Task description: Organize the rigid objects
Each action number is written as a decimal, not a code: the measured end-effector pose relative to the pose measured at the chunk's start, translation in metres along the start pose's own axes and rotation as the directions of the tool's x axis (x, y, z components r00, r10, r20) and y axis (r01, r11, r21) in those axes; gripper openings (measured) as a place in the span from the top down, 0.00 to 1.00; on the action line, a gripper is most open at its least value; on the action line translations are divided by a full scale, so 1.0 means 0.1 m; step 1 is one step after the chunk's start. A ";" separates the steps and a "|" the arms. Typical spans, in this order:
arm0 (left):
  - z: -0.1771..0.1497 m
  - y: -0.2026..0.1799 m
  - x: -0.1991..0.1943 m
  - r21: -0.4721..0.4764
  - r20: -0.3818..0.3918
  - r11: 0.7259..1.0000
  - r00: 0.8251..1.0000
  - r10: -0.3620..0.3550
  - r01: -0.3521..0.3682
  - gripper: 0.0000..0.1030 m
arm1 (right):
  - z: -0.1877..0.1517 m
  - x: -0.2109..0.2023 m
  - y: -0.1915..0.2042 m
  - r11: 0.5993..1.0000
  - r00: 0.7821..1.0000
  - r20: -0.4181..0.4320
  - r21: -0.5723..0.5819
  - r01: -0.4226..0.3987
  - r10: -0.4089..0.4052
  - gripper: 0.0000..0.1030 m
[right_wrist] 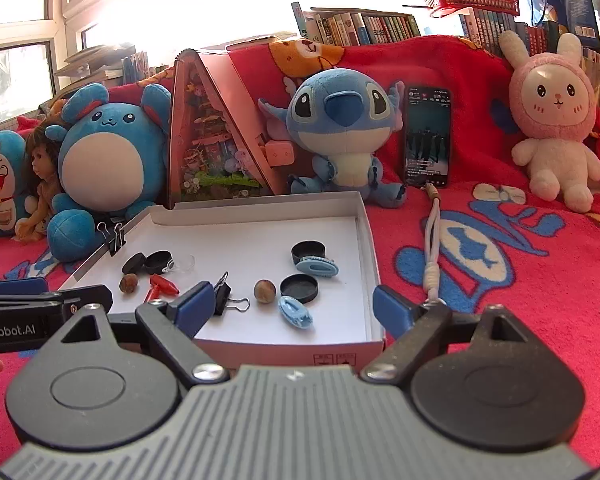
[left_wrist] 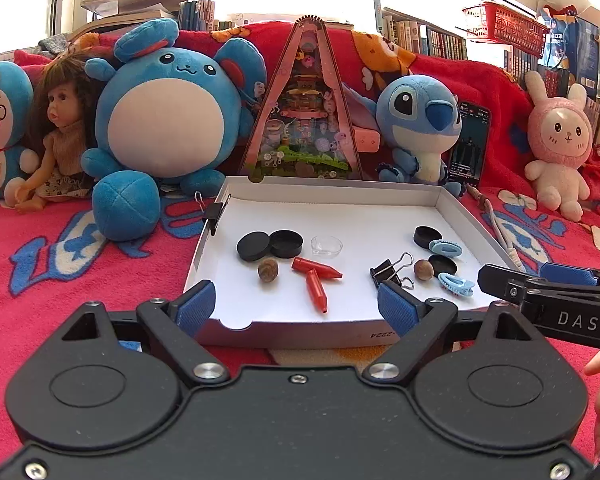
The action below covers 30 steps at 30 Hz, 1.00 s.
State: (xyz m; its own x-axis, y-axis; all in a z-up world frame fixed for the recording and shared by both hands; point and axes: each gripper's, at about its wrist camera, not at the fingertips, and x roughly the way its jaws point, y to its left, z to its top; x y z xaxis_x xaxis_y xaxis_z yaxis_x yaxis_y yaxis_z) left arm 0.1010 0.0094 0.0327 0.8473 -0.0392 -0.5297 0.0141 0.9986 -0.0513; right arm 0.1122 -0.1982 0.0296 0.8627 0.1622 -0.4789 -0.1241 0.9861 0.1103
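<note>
My left gripper hangs at the near edge of the white cardboard tray, its ribbed blue pads spread wide with nothing between them. My right gripper is likewise spread wide and empty, straddling the tray's near right corner.

Inside the tray lie small hard pieces in two loose groups. I count four matte black round caps: two touching at the left, two at the right. There are two glossy red cone-shaped caps crossing each other, two mottled brown balls, two pale blue toothed hair clips, one clear shallow dish, and one black binder clip with wire handles. A second binder clip grips the tray's left wall. Fuzzy plush toys line the red fleece blanket behind.
</note>
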 end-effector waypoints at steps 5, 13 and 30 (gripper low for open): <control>-0.22 0.01 -0.09 0.009 0.008 1.000 1.000 0.030 -0.030 0.14 | -0.18 -0.11 0.00 1.000 1.000 -0.005 -0.006 0.008 -0.008 0.08; -0.48 0.03 0.03 0.019 -0.058 0.998 0.997 0.059 -0.058 0.14 | -0.46 -0.03 0.03 0.998 0.996 -0.084 -0.056 0.019 -0.024 0.06; -0.48 0.09 0.29 0.023 -0.099 0.996 0.991 0.094 -0.092 0.02 | -0.48 0.20 0.10 0.995 0.985 -0.162 -0.088 0.040 -0.054 0.00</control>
State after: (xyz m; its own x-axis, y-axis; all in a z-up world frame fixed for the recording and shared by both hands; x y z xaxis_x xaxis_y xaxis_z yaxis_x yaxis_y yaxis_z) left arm 0.1004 0.0159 -0.0238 0.7884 0.0511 -0.6130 -0.0517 0.9985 0.0167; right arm 0.1046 -0.1835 -0.0209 0.7771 0.1124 -0.6193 -0.1320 0.9912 0.0143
